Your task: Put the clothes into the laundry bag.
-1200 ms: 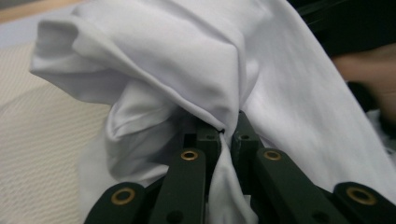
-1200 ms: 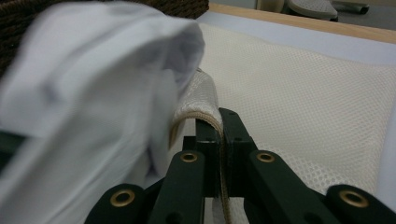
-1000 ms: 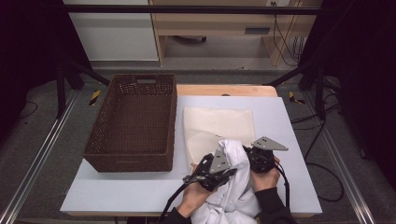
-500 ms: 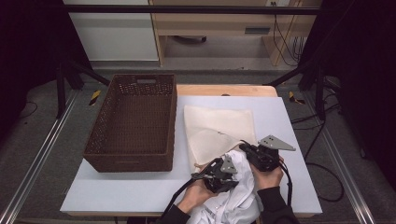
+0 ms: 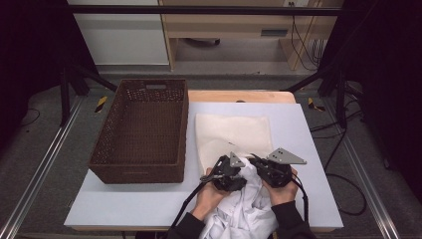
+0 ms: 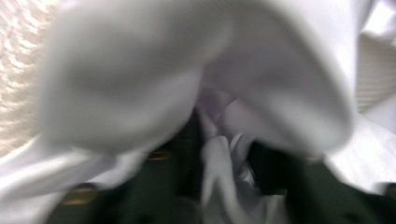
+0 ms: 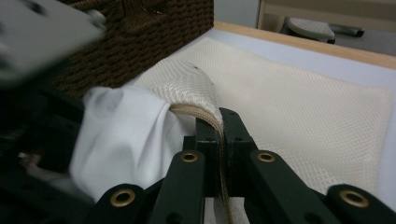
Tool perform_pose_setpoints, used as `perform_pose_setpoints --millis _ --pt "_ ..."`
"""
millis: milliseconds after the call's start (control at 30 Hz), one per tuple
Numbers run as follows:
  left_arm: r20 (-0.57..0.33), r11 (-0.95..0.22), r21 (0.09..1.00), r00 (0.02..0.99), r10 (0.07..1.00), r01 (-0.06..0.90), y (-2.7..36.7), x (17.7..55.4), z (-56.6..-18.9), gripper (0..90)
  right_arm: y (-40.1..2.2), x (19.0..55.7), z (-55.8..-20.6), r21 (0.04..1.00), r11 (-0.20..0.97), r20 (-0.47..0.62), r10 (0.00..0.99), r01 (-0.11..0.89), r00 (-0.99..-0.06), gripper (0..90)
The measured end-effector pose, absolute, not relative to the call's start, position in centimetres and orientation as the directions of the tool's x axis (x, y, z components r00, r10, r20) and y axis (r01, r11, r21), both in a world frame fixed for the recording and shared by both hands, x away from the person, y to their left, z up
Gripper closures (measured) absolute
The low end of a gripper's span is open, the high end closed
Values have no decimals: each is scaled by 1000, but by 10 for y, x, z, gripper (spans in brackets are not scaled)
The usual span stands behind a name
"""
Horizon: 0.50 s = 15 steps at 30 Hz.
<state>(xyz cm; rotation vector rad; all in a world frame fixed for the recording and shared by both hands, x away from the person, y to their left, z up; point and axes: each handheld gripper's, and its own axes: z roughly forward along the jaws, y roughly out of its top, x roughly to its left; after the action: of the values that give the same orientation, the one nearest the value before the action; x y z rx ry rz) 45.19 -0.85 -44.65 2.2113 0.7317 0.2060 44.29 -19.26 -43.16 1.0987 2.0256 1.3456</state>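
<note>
Your right gripper [image 7: 219, 135] has its fingers [image 7: 233, 140] pressed together on the corded edge of the cream mesh bag [image 5: 234, 134], lifting that near edge off the table [image 5: 124, 204]. The bag lies flat in the middle of the table, just right of the brown wicker basket [image 5: 142, 129].

Your left gripper [image 5: 226, 174] sits just left of the right one, at the bag's near edge. Its fingers [image 6: 280, 172] have just been opening and stand partly apart, with folds of the white garment [image 5: 244, 209] bunched between them; the blur hides whether the pads press on it.

The garment is heaped at the near table edge between your hands, and its upper fold is at the lifted bag edge.
</note>
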Motion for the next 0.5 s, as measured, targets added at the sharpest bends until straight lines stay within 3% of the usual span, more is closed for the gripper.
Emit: perform_pose_setpoints --millis 67,100,233,300,500 --pt "-64 -523 745 825 562 414 1 441 -439 348 -193 443 -432 910 196 50 823 365 -566 873" --pt "-61 -510 755 819 571 412 7 434 -435 323 -193 443 -432 910 198 47 824 363 -565 873" --pt "-50 -452 793 783 620 408 34 413 -426 260 -193 443 -433 909 201 45 824 366 -564 873" --pt "-93 -422 791 769 632 443 45 408 -431 252 -193 443 -433 909 204 41 825 363 -564 873" --pt "-94 -412 783 743 663 466 40 407 -460 219 -190 443 -435 901 214 42 821 377 -569 872"
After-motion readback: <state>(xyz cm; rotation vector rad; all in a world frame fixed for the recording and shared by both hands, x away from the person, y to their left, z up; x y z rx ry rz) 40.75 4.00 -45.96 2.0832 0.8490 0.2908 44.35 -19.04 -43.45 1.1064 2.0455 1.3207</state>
